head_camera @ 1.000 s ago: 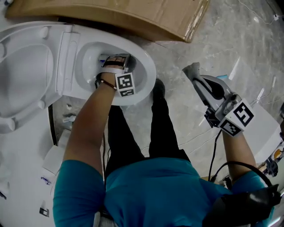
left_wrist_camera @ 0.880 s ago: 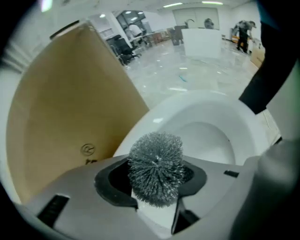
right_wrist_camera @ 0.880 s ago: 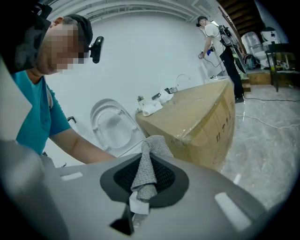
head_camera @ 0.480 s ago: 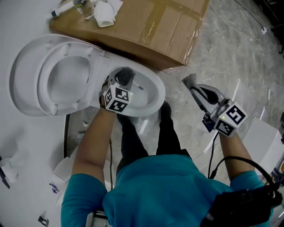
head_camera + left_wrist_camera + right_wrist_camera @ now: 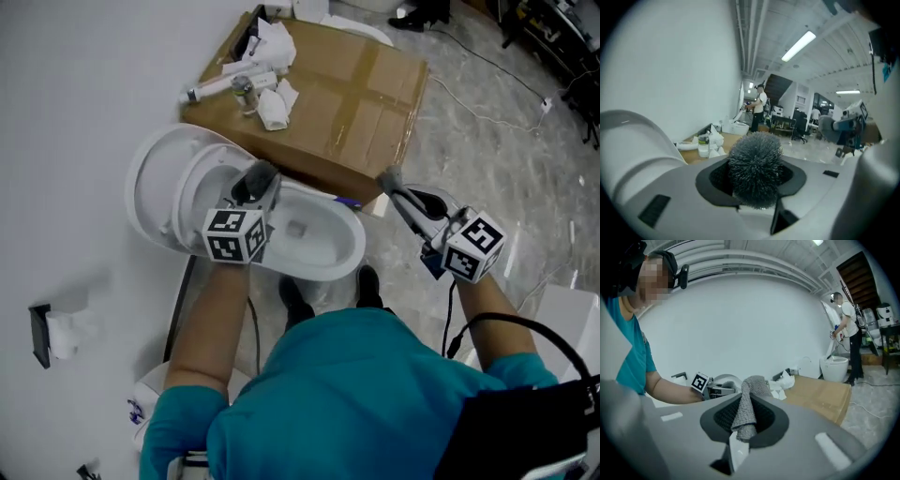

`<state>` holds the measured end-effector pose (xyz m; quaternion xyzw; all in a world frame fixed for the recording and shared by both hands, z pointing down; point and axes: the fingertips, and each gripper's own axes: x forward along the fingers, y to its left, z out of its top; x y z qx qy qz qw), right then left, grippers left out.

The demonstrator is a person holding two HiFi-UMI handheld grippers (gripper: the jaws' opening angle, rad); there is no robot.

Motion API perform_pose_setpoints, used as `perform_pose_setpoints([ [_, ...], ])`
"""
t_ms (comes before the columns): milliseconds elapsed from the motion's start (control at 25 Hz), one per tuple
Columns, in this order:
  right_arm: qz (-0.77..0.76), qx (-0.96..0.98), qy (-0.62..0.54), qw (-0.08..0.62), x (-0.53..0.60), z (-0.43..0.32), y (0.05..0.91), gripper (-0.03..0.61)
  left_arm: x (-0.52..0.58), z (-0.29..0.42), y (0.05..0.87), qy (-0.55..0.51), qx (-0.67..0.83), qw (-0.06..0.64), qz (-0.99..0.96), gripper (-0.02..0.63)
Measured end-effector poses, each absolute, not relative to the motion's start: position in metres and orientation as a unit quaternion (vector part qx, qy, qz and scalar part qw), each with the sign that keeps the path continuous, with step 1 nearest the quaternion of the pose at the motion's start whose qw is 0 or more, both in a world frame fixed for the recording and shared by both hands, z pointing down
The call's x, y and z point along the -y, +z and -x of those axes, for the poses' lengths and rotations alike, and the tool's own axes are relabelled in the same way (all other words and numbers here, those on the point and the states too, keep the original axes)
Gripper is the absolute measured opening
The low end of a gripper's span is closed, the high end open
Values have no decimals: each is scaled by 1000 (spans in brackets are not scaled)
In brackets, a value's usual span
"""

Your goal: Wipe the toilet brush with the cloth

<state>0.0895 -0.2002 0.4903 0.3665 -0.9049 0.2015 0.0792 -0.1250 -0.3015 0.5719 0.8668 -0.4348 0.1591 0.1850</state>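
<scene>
Both grippers are loaded. Jaws of the left gripper (image 5: pixel 257 186), just closing in, clamp the toilet brush (image 5: pixel 755 168). Narrow jaws of the right gripper (image 5: pixel 397 191) pinch the cloth (image 5: pixel 746 411).

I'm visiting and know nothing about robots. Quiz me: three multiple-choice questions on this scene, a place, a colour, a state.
1. Where is the cardboard box? A. beside the toilet B. on the person's lap C. inside the bowl
2. What colour is the cloth in the right gripper? A. red B. grey C. yellow
3. The toilet brush is: A. on the floor B. in a holder C. in the left gripper
Answers: 1 A, it sits next to the toilet; 2 B, grey weave between the jaws; 3 C, bristle head between jaws that have just been closing.
</scene>
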Motion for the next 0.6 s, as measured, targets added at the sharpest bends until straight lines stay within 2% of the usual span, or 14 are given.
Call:
perform_pose_setpoints([
  [120, -356, 918, 166, 63, 207, -79, 443, 26, 305, 145, 503, 104, 452, 189, -865, 186],
  [400, -324, 941, 84, 52, 224, -48, 358, 26, 303, 176, 386, 57, 478, 129, -867, 186],
  [600, -260, 960, 20, 100, 231, 13, 323, 26, 294, 171, 343, 39, 474, 109, -873, 186],
])
